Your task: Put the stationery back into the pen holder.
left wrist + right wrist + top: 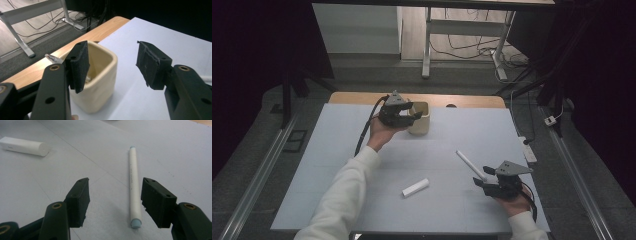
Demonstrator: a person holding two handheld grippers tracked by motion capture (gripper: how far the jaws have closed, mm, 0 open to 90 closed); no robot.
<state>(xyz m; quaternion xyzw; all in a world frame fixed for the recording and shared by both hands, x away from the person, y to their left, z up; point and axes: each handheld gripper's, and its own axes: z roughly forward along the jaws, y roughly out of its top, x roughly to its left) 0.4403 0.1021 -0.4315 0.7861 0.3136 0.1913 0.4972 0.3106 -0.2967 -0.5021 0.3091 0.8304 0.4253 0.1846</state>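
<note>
The right gripper (113,202), at the bottom of its own view, is hovering with jaws apart over the white pen (133,187) lying on the sheet, and closing off-centre is risking to roll the pen away. The left gripper (112,65), also apart and holding nothing, is standing beside the cream cup (100,77) at the upper centre of the high view and could be tipping it. The short white tube (415,187) is lying apart at lower centre, blocking nothing.

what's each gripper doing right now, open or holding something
Left gripper: open, holding nothing, one jaw at the rim of the cream cup.
Right gripper: open, holding nothing, the white pen lying on the table between its jaws.
</note>
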